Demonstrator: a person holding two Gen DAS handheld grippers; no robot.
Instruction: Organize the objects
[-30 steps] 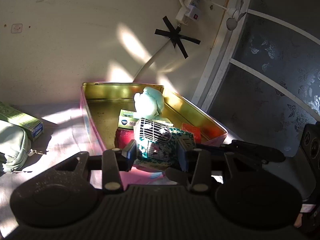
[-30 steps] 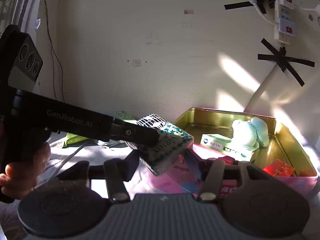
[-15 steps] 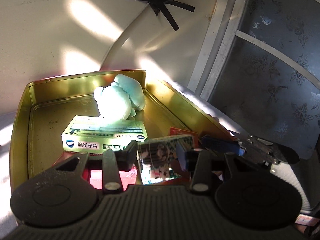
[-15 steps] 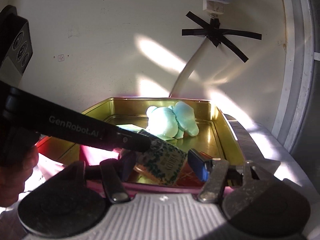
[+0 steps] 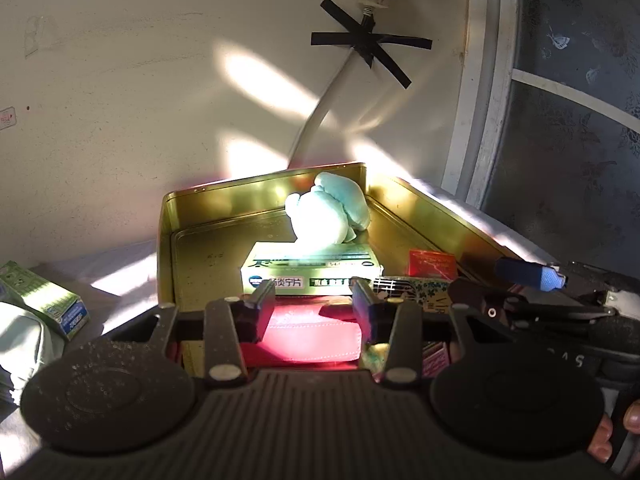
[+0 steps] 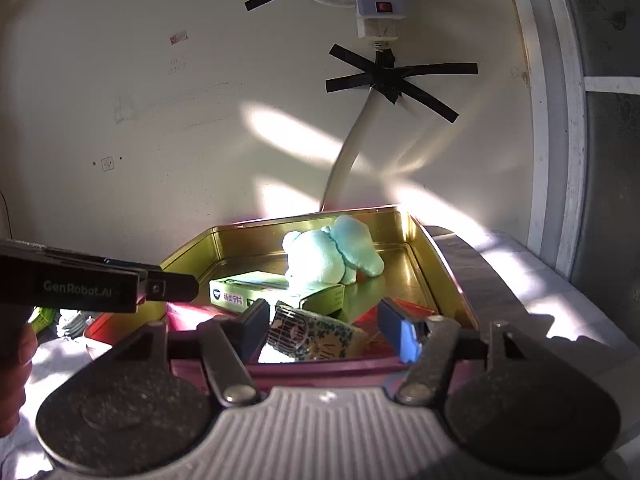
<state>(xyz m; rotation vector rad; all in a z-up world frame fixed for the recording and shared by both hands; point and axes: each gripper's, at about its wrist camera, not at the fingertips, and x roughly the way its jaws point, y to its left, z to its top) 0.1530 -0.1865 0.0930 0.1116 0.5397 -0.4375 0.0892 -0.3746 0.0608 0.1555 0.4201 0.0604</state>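
A gold-lined tin point(image 5: 260, 184) point(image 6: 304, 228) holds a teal plush point(image 5: 332, 212) point(image 6: 332, 256), a green and white medicine box point(image 5: 312, 268) point(image 6: 256, 288), a red pouch point(image 5: 312, 332) and a small red packet point(image 5: 432, 264). A patterned box point(image 6: 316, 336) point(image 5: 412, 286) lies at the tin's near edge. My right gripper point(image 6: 324, 330) straddles it. Its jaws are opening and the pads stand clear of the box. My left gripper point(image 5: 314, 308) hovers over the red pouch, fingers a little apart with nothing between them. Its black fingers point(image 6: 160, 288) reach in from the left.
A green carton point(image 5: 44, 304) and a pale green cloth bundle point(image 5: 20, 344) lie left of the tin on the white cloth. The wall rises right behind the tin, with a power strip point(image 6: 380, 4) and a taped cable. A window frame point(image 5: 476, 120) stands on the right.
Both grippers came in over the tin. The right jaws widened and the patterned box dropped from mid-air to lie in the tin. The left gripper swung left, away from the box.
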